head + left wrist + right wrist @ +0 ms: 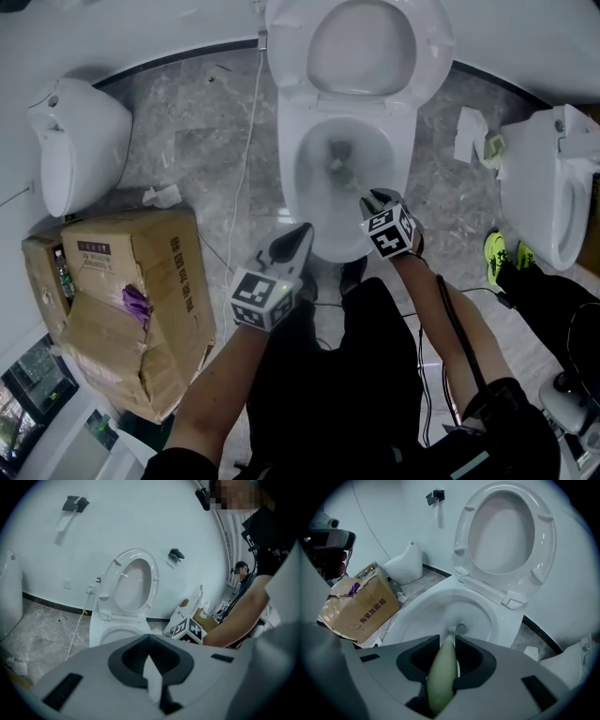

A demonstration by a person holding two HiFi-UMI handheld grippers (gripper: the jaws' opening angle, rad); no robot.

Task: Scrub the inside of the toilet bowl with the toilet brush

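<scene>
One pale-green toilet brush, clamped in the right tongs, reaches into the toilet bowl; left tongs closed.

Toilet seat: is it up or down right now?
Up. The toilet seat stands raised behind the bowl, leaving the bowl's rim bare in all three views.

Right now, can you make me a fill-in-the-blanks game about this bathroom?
1. The right gripper grips the toilet brush by its pale ____ handle.
2. The toilet seat is flipped ____.
3. The left gripper, jaws together, holds ____.
4. The torn cardboard box sits on the person's ____ side.
Missing words: green, up, nothing, left.
</scene>
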